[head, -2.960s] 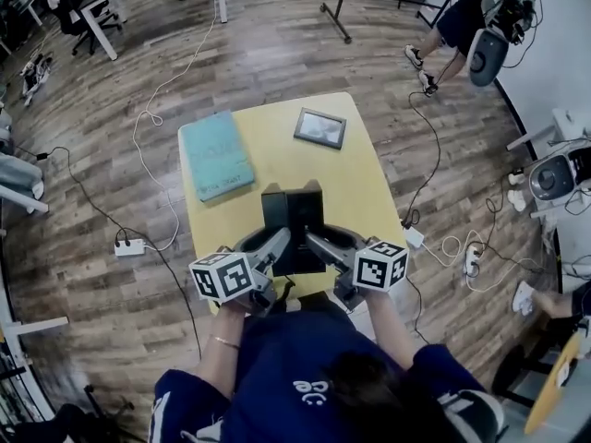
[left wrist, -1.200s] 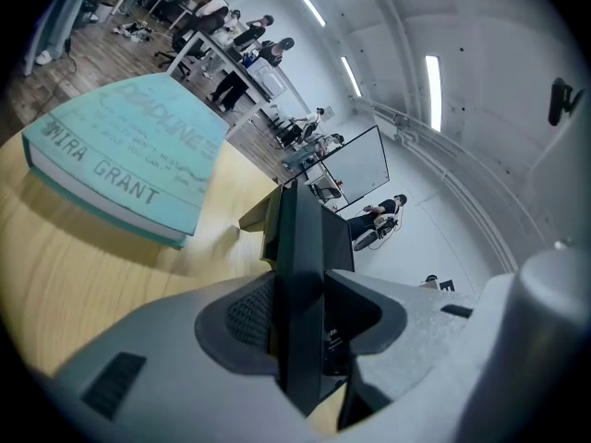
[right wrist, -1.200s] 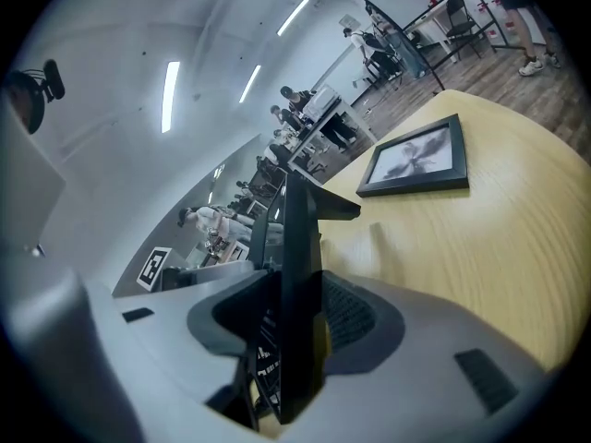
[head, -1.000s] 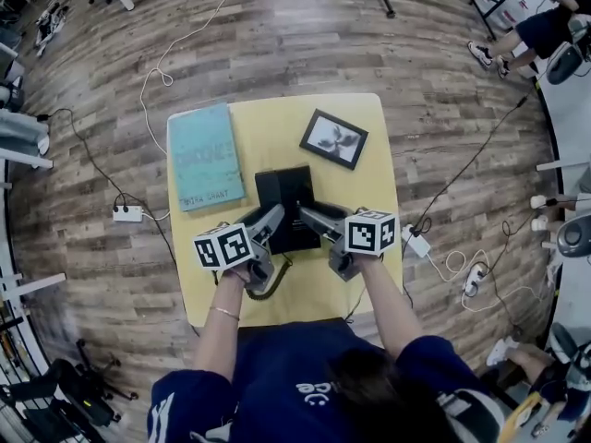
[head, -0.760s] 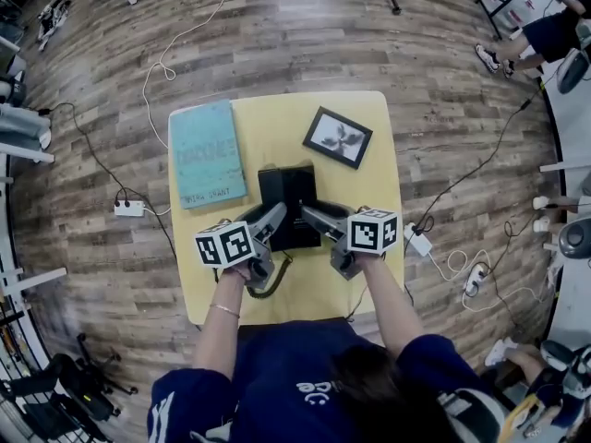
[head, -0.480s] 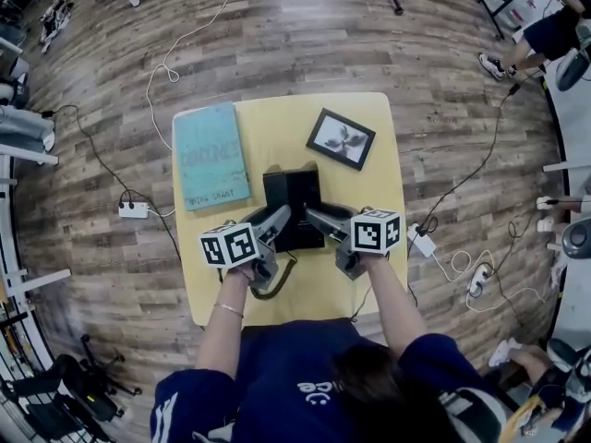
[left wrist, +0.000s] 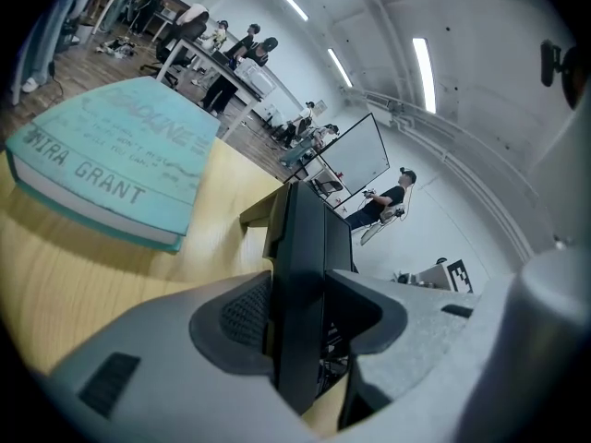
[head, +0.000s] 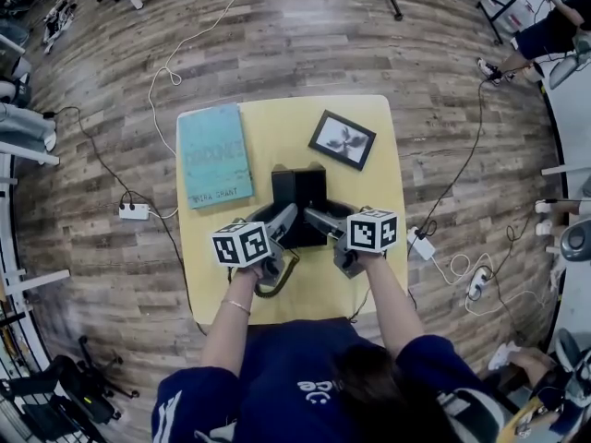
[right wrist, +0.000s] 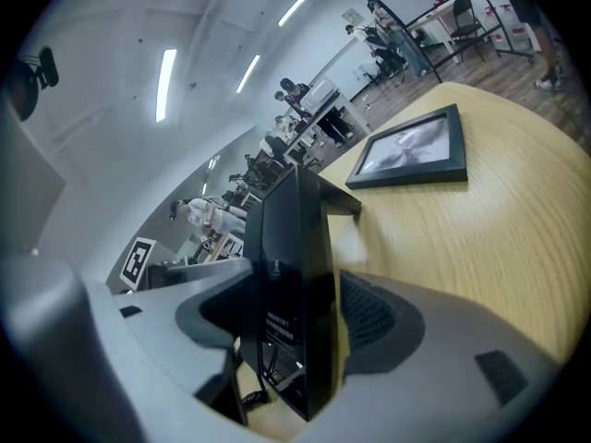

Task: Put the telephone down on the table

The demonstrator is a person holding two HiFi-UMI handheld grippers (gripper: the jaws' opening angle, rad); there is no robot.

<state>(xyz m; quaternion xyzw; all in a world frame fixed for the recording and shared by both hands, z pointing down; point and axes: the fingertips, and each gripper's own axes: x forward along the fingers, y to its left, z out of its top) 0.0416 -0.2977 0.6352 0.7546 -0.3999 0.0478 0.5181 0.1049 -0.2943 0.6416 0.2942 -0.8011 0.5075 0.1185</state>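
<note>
The black telephone (head: 297, 192) stands on the yellow table (head: 380, 178) near its middle, with its coiled cord (head: 277, 282) trailing toward the person. My left gripper (head: 282, 221) is at its left side and is shut on the phone's near edge (left wrist: 300, 266), the pads pressing both faces. My right gripper (head: 315, 221) is at its right side. Its jaws have just been opening. The telephone (right wrist: 291, 247) still stands between them, with a gap showing beside each pad.
A teal book (head: 213, 155) lies on the table's left part, close to the phone. A framed picture (head: 343, 140) lies at the far right. Cables and a power strip (head: 134, 211) run over the wooden floor around the table. People are at the room's edges.
The telephone has gone from the table's near edge three seconds ago to its middle. Over the last second both hands kept their place and the left gripper's cube rolled a little.
</note>
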